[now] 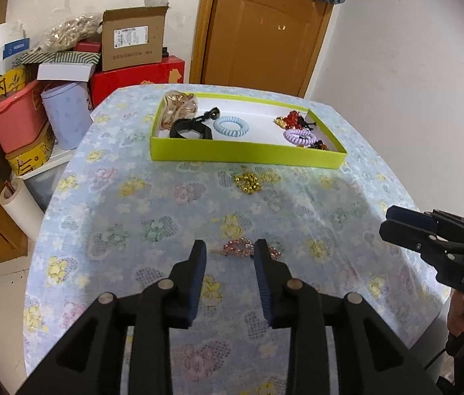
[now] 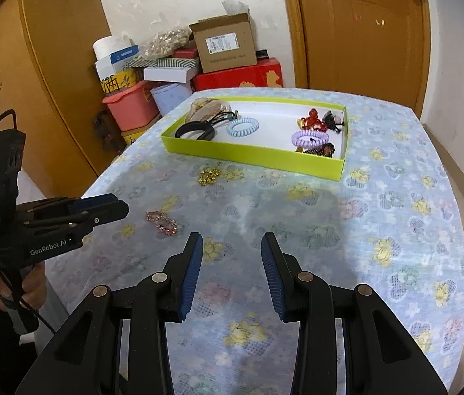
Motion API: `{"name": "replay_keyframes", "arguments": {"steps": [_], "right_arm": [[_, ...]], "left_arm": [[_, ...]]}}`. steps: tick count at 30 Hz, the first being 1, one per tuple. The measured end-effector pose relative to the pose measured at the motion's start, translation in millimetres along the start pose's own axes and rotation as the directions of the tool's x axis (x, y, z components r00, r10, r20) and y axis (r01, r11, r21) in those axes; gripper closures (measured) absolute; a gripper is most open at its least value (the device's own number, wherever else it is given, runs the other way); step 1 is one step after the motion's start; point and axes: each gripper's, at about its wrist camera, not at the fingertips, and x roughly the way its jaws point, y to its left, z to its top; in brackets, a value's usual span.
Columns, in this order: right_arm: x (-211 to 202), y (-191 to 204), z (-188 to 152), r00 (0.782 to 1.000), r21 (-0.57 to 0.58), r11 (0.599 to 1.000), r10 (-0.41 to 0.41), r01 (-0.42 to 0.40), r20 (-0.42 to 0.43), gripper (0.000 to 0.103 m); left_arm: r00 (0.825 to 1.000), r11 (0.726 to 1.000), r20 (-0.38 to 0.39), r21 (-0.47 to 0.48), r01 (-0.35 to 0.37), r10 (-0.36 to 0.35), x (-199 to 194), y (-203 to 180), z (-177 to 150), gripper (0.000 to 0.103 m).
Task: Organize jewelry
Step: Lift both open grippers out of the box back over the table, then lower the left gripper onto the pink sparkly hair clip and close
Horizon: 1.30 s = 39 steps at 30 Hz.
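Your left gripper (image 1: 230, 250) hovers, jaws open, over the pink rhinestone hair clip (image 1: 243, 247) on the floral tabletop (image 1: 330, 217); your right gripper (image 2: 232, 243) is open, empty.

Between the black left tongs (image 1: 230, 247) with dark-blue ribbed pads lies a pink rhinestone hair clip (image 1: 243, 248). Beyond them, a gold bead chain (image 1: 247, 181) rests on the pale-blue flower-printed tabletop (image 1: 126, 204), before a lime-green cardboard tray with white floor (image 1: 248, 153).
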Motion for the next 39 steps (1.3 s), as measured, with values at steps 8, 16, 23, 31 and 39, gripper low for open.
{"name": "replay_keyframes", "arguments": {"steps": [8,16,23,31,39], "right_arm": [[5.7,-1.3,-0.4,1.000,-0.001,1.000,0.002,-0.002,-0.020,0.065],[9.0,-7.5,-1.3,0.999,0.013,1.000,-0.007,0.007,-0.037,0.065],[8.1,-9.8,-0.5,0.999,0.026,1.000,-0.005,0.006,-0.033,0.065],[6.9,-9.3,-0.5,0.999,0.025,1.000,-0.007,0.008,-0.035,0.065],[9.9,-8.1,-1.5,0.999,0.034,0.999,-0.004,0.005,-0.038,0.065]], "left_arm": [[0.999,0.996,-0.020,0.082,0.047,-0.046,22.4,-4.2,5.2,0.058],[0.987,0.980,-0.068,0.127,0.150,-0.142,33.2,-8.9,2.4,0.058],[0.984,0.962,-0.089,0.210,0.172,-0.157,23.3,-21.3,-11.7,0.058],[0.993,0.941,-0.087,0.320,0.105,-0.081,38.2,-27.7,-7.6,0.058],[0.998,0.945,-0.051,0.321,0.060,-0.046,42.6,-35.1,-8.6,0.090]]}}
